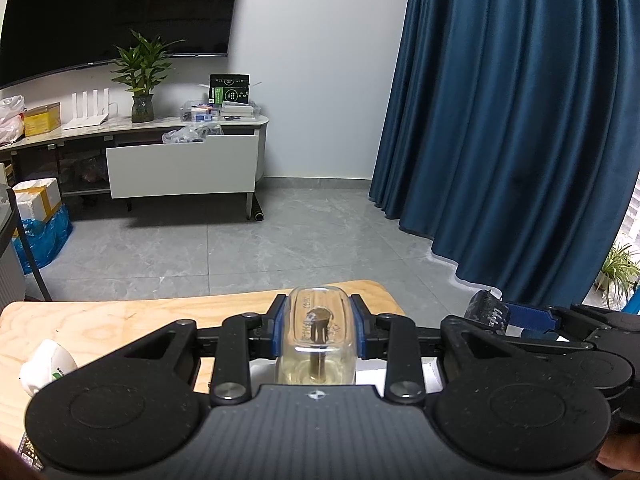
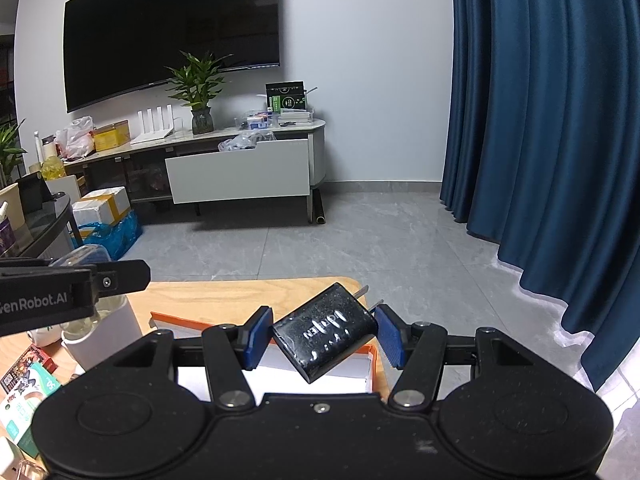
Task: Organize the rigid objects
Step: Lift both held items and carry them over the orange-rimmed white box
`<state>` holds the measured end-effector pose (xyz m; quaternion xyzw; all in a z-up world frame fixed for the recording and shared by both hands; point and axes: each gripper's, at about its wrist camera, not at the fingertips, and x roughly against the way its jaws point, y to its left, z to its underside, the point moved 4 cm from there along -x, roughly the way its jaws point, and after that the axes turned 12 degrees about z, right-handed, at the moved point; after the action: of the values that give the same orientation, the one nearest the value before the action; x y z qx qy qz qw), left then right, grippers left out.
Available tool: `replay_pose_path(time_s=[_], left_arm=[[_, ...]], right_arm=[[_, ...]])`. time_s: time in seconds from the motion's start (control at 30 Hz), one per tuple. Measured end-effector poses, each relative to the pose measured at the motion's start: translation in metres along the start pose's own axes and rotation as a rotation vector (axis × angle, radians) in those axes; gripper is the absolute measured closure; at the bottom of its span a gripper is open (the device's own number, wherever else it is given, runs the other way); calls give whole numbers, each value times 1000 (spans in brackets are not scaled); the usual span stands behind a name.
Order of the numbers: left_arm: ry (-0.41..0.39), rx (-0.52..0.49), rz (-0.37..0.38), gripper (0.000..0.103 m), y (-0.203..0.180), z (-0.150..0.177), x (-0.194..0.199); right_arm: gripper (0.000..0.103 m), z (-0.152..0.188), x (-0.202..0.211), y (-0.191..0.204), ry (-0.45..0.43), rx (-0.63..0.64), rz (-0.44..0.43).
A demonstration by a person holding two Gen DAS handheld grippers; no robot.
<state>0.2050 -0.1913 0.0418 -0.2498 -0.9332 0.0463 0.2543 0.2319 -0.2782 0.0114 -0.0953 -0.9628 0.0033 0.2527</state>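
My left gripper [image 1: 319,330] is shut on a clear glass bottle [image 1: 318,336] with yellowish liquid and a dark stem inside, held above the wooden table [image 1: 120,328]. My right gripper [image 2: 320,334] is shut on a black charger plug [image 2: 326,332], tilted, its two metal prongs pointing up and right. The plug hangs over a white box with an orange rim [image 2: 372,364]. In the left wrist view the right gripper and the plug [image 1: 486,312] show at the right. In the right wrist view the left gripper [image 2: 60,292] shows at the left, above a white cup [image 2: 104,332].
A white bottle [image 1: 46,366] lies at the table's left. Small printed packets [image 2: 24,392] lie at the table's left front. Beyond the table are grey floor tiles, a TV cabinet with an open drawer [image 1: 180,168], and a blue curtain [image 1: 520,120] at the right.
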Motion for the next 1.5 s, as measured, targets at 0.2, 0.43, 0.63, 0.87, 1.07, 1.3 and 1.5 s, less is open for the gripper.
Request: replay_pose_path(time_s=[0.2, 0.43, 0.63, 0.87, 1.07, 1.3, 1.5], left_arm=[[5, -1, 1, 70, 1, 2, -2], [10, 1, 1, 70, 4, 3, -4], [11, 7, 3, 70, 5, 3, -6], [13, 6, 0, 70, 6, 3, -6], [18, 7, -1, 70, 6, 6, -7], [23, 9, -3, 70, 7, 7, -10], [31, 12, -7, 70, 9, 8, -12]], right_arm=[[34, 2, -1, -1, 2, 1, -1], [34, 5, -4, 0, 8, 1, -3], [34, 11, -8, -1, 14, 2, -4], [34, 12, -10, -1, 26, 14, -9], [34, 11, -11, -1, 30, 19, -9], [34, 15, -13, 0, 36, 22, -9], [34, 16, -15, 2, 45, 28, -9]])
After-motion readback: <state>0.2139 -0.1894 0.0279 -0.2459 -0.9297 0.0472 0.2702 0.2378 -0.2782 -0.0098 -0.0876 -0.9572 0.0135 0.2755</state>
